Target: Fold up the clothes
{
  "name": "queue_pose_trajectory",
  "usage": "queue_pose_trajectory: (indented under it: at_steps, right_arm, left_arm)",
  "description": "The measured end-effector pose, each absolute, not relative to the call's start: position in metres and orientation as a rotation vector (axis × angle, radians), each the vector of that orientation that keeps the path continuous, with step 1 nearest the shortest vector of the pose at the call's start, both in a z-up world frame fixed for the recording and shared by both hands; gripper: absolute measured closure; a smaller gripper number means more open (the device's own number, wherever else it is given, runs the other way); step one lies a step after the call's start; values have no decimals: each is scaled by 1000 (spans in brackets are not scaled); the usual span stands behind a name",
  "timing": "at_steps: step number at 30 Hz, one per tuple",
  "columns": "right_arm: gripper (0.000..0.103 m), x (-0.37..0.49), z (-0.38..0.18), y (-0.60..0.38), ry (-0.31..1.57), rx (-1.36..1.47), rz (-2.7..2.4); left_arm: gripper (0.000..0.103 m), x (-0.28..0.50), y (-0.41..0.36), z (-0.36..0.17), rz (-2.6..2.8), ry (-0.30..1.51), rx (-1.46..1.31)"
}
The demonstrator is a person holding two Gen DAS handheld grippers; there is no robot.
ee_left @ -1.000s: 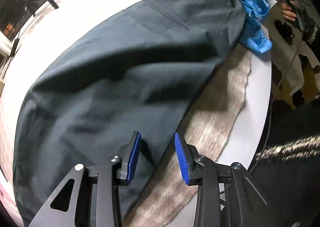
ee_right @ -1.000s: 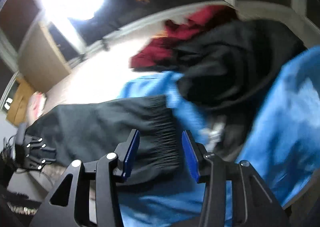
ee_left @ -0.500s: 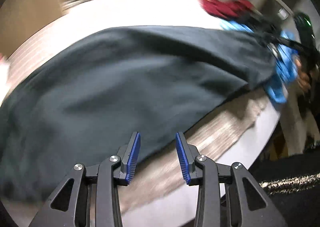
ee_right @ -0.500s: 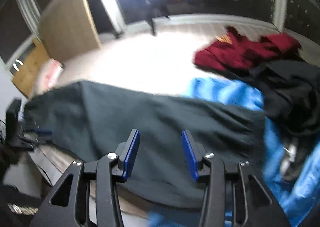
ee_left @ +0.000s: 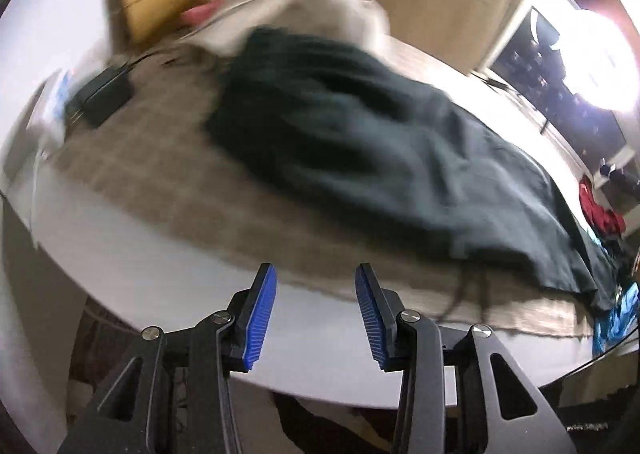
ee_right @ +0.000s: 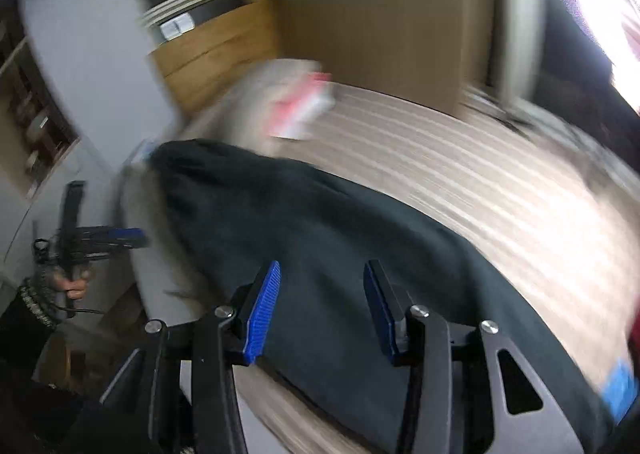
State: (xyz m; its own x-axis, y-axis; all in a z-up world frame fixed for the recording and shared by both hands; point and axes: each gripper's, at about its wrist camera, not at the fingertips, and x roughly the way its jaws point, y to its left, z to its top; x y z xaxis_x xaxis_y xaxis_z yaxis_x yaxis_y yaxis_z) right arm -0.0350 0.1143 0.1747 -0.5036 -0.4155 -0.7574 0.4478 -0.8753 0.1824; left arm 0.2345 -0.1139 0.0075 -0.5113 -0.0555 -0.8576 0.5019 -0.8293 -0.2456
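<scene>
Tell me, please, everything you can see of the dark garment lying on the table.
The dark garment is a long piece of matte, dark grey-green woven cloth, spread lengthwise and softly wrinkled, not yet folded. It lies on a beige striped cloth covering the white table. One end reaches a pale fabric heap; the other runs toward blue clothing and red clothing. Motion blur hides seams and details. Neither tool touches it: the right tool hovers above it, and the left tool is off its near edge, jaws opening and empty.

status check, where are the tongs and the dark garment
Left tongs opening, nothing between them, over the table edge. Right tongs open, empty, above the dark garment. Garment spread flat, unfolded. Black adapter beside it.
</scene>
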Motion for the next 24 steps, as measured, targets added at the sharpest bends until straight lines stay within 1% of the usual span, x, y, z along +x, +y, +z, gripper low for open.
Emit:
queue_pose_trajectory:
  at_steps: [4,7,9,12,16,19,20,21,22,24]
  right_arm:
    - [59,-76,176,-33,250,1114,-2239]
    - [60,-92,169,-108,303,1101,-2151]
    - [60,-101,153,-144,340,1141,-2087]
    - [60,-111,127,-169,439,1232,-2092]
    - [60,-109,117,-155,428,1300,-2104]
    - [60,-107,116,-148,435,1323,-2114]
    - [60,-107,116,-147,440,1330,-2120]
    - [60,-106,116,-146,446,1335,-2127]
    - [59,-104,115,-144,450,1337,-2135]
    - [59,-97,114,-140,453,1333,-2151]
  left_arm:
    - [64,246,-149,-3,-2438,709,1311]
    - [64,245,-163,-7,-2495,697,1306]
    - [65,244,-171,-8,-2540,674,1305]
    - [65,233,-179,-2,-2649,567,1323]
    - [65,211,-182,7,-2794,351,1328]
    - [66,193,-186,7,-2907,285,1396]
    - [68,188,-187,6,-2927,269,1433]
    - [87,183,-188,7,-2957,281,1473]
    - [96,179,-189,10,-2996,316,1513]
    - [97,171,-191,20,-3074,371,1569]
